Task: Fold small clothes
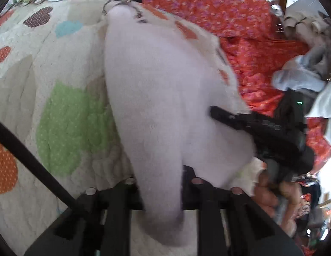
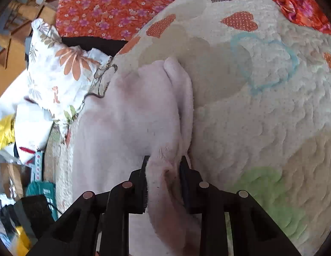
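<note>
A pale pink fleecy garment (image 1: 157, 89) lies on a cream quilt (image 1: 58, 111) with coloured hearts. My left gripper (image 1: 160, 183) is shut on one edge of the garment, which hangs down between its fingers. My right gripper (image 2: 164, 170) is shut on another bunched edge of the same garment (image 2: 131, 119), and it also shows in the left wrist view (image 1: 272, 132) at the right, pinching the cloth. The garment is lifted and folded along its right side in the right wrist view.
An orange floral sheet (image 1: 218, 6) lies beyond the quilt. A pile of pale clothes (image 1: 304, 72) sits at the far right. A flowered pillow (image 2: 58, 70) and clutter (image 2: 26, 170) lie beside the quilt (image 2: 261, 106) in the right wrist view.
</note>
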{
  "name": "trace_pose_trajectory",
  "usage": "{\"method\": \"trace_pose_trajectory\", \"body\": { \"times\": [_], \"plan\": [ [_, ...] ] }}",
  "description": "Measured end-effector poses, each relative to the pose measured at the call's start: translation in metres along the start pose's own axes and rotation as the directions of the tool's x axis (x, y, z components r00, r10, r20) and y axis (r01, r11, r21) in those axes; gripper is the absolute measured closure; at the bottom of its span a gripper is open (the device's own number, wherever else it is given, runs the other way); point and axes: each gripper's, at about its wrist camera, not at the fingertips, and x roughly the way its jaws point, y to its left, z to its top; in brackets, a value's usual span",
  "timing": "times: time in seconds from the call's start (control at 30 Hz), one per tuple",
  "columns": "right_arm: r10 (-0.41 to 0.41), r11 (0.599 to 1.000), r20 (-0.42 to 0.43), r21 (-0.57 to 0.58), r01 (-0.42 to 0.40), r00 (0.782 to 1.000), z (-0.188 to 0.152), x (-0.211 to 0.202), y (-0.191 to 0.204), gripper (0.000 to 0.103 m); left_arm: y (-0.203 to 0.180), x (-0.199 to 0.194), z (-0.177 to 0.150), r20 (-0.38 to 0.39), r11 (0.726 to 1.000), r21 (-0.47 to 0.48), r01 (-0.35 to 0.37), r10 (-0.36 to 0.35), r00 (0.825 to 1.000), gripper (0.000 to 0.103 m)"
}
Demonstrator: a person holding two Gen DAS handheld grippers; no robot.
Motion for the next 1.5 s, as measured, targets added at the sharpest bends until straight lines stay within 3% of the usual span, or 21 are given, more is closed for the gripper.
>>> {"method": "trace_pose_trajectory", "body": {
  "times": [0.1, 0.2, 0.3, 0.4, 0.5, 0.57, 0.63, 0.77, 0.8, 0.83, 0.9, 0.93, 0.97, 1.0, 1.07, 1.1, 1.23, 1.3, 1.33, 1.4, 1.5],
  "plan": [
    [0.102, 0.994, -0.037, 0.03, -0.101, 0.994, -0.007, -0.009, 0.002, 0.076, -0.007, -0.027, -0.008, 0.026, 0.999, 0.024, -0.04, 0.039, 0.999, 0.087],
    [-0.049, 0.998, -0.07, -0.036, 0.047, 0.996, -0.018, -0.006, 0.002, 0.073, 0.001, -0.029, -0.018, -0.02, 0.997, 0.017, -0.073, 0.074, 0.997, 0.077],
    [-0.073, 0.997, -0.054, -0.02, 0.072, 0.996, -0.018, -0.008, -0.007, 0.052, 0.018, -0.023, -0.027, -0.083, 0.996, 0.015, -0.091, 0.092, 0.992, 0.072],
    [-0.081, 0.996, 0.048, -0.023, 0.082, 0.996, -0.009, -0.03, 0.0, 0.052, 0.028, -0.046, -0.034, -0.047, 0.998, 0.029, -0.059, 0.06, 0.997, 0.064],
    [-0.072, 0.991, 0.182, -0.094, 0.09, 0.981, 0.001, -0.047, 0.025, 0.052, 0.032, -0.071, -0.035, 0.062, 0.989, 0.043, -0.14, 0.137, 0.989, 0.047],
    [-0.025, 0.99, 0.199, -0.131, 0.052, 0.98, 0.009, -0.042, 0.036, 0.052, 0.035, -0.078, -0.033, 0.099, 0.985, 0.037, -0.166, 0.161, 0.982, 0.043],
    [0.004, 0.985, 0.185, -0.172, 0.029, 0.983, 0.019, -0.023, 0.049, 0.052, 0.038, -0.079, -0.031, 0.108, 0.984, 0.027, -0.174, 0.17, 0.98, 0.042],
    [0.034, 0.987, 0.003, -0.157, -0.033, 0.999, 0.038, 0.037, 0.048, 0.052, 0.043, -0.069, -0.03, 0.093, 0.982, 0.011, -0.189, 0.187, 0.978, 0.042],
    [-0.004, 0.993, -0.006, -0.117, 0.003, 1.0, 0.042, 0.048, 0.04, 0.057, 0.044, -0.068, -0.03, 0.093, 0.981, 0.011, -0.193, 0.191, 0.977, 0.042],
    [-0.075, 0.993, 0.025, -0.085, 0.077, 0.997, 0.045, 0.051, 0.032, 0.074, 0.045, -0.069, -0.031, 0.096, 0.98, 0.013, -0.197, 0.195, 0.976, 0.042],
    [-0.253, 0.962, 0.129, -0.076, 0.263, 0.959, 0.049, 0.042, 0.029, 0.076, 0.043, -0.07, -0.031, 0.113, 0.976, 0.017, -0.215, 0.212, 0.971, 0.041],
    [-0.424, 0.892, 0.191, -0.082, 0.445, 0.885, 0.049, 0.037, 0.032, 0.066, 0.04, -0.069, -0.029, 0.12, 0.974, 0.022, -0.226, 0.221, 0.968, 0.041],
    [-0.519, 0.834, 0.229, -0.075, 0.546, 0.824, 0.05, 0.032, 0.03, 0.054, 0.041, -0.07, -0.029, 0.126, 0.97, 0.029, -0.239, 0.234, 0.964, 0.041],
    [-0.526, 0.831, 0.245, -0.054, 0.553, 0.814, 0.051, 0.026, 0.025, 0.05, 0.04, -0.07, -0.03, 0.129, 0.966, 0.038, -0.257, 0.25, 0.96, 0.04],
    [-0.398, 0.915, 0.201, 0.019, 0.402, 0.895, 0.053, 0.013, 0.012, 0.05, 0.041, -0.069, -0.029, 0.128, 0.96, 0.048, -0.276, 0.268, 0.955, 0.04],
    [-0.354, 0.934, 0.198, 0.027, 0.356, 0.914, 0.051, 0.007, 0.013, 0.05, 0.04, -0.069, -0.028, 0.129, 0.959, 0.049, -0.281, 0.273, 0.953, 0.04],
    [-0.197, 0.967, 0.257, -0.107, 0.231, 0.946, 0.037, -0.013, 0.052, 0.051, 0.04, -0.074, -0.026, 0.15, 0.957, 0.033, -0.289, 0.281, 0.948, 0.04],
    [-0.053, 0.975, 0.219, -0.199, 0.098, 0.974, 0.023, -0.018, 0.074, 0.051, 0.042, -0.08, -0.027, 0.168, 0.954, 0.009, -0.3, 0.294, 0.941, 0.04],
    [0.061, 0.973, 0.139, -0.231, -0.028, 0.988, 0.015, -0.015, 0.085, 0.051, 0.043, -0.082, -0.028, 0.176, 0.953, 0.0, -0.304, 0.299, 0.938, 0.04],
    [0.18, 0.958, -0.003, -0.227, -0.176, 0.984, 0.001, -0.002, 0.094, 0.051, 0.042, -0.092, -0.032, 0.22, 0.938, -0.023, -0.345, 0.341, 0.914, 0.04],
    [0.216, 0.953, -0.098, -0.194, -0.232, 0.971, -0.022, 0.014, 0.089, 0.05, 0.03, -0.114, -0.044, 0.311, 0.91, -0.036, -0.414, 0.404, 0.86, 0.039]
  ]
}}
